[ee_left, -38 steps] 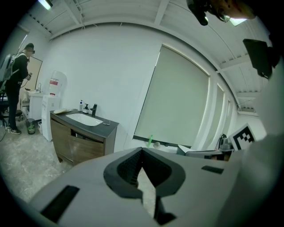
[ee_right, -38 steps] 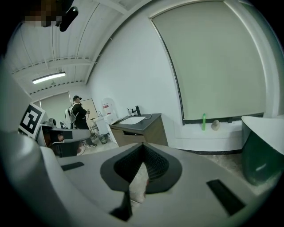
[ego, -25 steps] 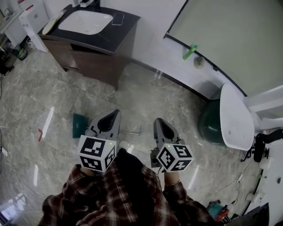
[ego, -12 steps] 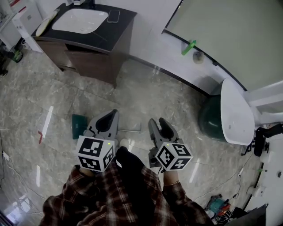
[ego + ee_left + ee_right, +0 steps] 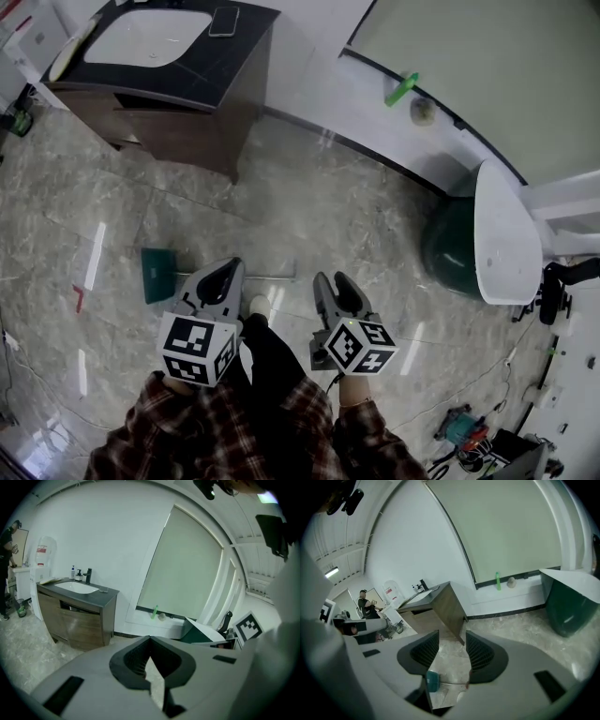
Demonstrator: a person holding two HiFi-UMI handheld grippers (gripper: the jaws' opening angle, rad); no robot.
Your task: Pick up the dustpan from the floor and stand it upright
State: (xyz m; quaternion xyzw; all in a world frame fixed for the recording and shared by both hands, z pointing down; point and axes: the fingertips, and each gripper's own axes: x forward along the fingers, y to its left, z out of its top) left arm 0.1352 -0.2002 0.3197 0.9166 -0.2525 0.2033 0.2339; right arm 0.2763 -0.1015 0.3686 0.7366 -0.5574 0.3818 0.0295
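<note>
Lying flat, teal dustpan (image 5: 157, 274) has thin metal handle (image 5: 277, 277); left claw (image 5: 231, 266) together, right claw (image 5: 330, 278) just opened, empty.

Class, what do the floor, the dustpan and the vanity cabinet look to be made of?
Floor: polished stone or marble-look tile; grey veining, bright reflections.
Dustpan: teal, likely plastic, flat colour; its thin handle looks metallic.
Vanity cabinet: brown wood-grain fronts, perhaps laminate.
</note>
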